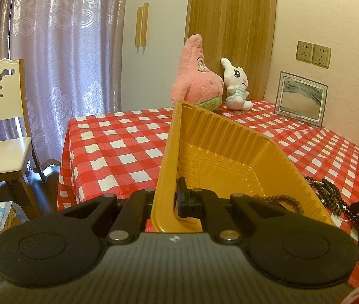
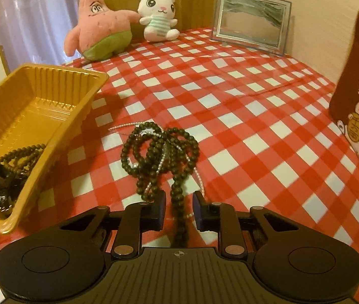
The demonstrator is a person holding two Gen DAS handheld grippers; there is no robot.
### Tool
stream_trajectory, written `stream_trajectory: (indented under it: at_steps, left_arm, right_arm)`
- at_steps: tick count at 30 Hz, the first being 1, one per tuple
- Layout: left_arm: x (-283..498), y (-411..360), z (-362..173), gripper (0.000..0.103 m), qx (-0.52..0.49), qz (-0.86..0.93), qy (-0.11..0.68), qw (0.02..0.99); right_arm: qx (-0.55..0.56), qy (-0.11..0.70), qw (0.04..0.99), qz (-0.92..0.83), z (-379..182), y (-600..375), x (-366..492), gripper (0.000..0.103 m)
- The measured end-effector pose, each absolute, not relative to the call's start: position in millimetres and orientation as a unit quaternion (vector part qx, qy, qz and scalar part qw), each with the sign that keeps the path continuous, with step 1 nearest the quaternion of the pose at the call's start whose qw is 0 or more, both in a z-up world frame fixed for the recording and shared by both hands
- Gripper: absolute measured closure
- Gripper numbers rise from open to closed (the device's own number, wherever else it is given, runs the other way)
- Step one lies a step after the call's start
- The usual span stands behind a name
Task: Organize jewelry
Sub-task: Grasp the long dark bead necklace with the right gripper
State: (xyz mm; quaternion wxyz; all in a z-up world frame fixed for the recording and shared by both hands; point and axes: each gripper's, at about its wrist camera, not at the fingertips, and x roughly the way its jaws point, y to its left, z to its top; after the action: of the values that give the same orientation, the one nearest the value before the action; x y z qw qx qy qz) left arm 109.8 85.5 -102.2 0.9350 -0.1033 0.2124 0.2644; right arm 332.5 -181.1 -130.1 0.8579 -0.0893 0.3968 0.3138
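On the left, the left gripper (image 1: 176,197) is clamped on the near wall of a yellow tray (image 2: 53,76), tilting it; one brown bead string (image 2: 20,154) already lies inside. Just right of the tray, dark bead necklaces (image 2: 159,149) tangled with a thin pearl strand (image 2: 161,159) lie heaped on the checked tablecloth (image 2: 255,106). The right gripper (image 2: 178,211) straddles a trailing bead strand without pinching it. The beads look limp, slippery and likely to snag, so the strand's middle seems safest.
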Motion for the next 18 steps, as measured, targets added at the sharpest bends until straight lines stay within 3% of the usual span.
stream_trajectory:
  at_steps: [9,11,18]
  left_arm:
    - [110,85,-102,0.098,-0.104,0.265,0.213,0.935]
    - [110,85,-102,0.098,-0.103,0.265,0.213,0.935]
    - [110,86,-103,0.098,-0.102,0.264,0.212,0.936]
  right_arm:
    - [-0.105,0.405,0.852,0.314,-145,-171,340,0.083]
    - [-0.106,0.405,0.85,0.319,-145,-172,338,0.096]
    - [-0.061,0.373,0.861,0.34,-105,-188,326,0.096]
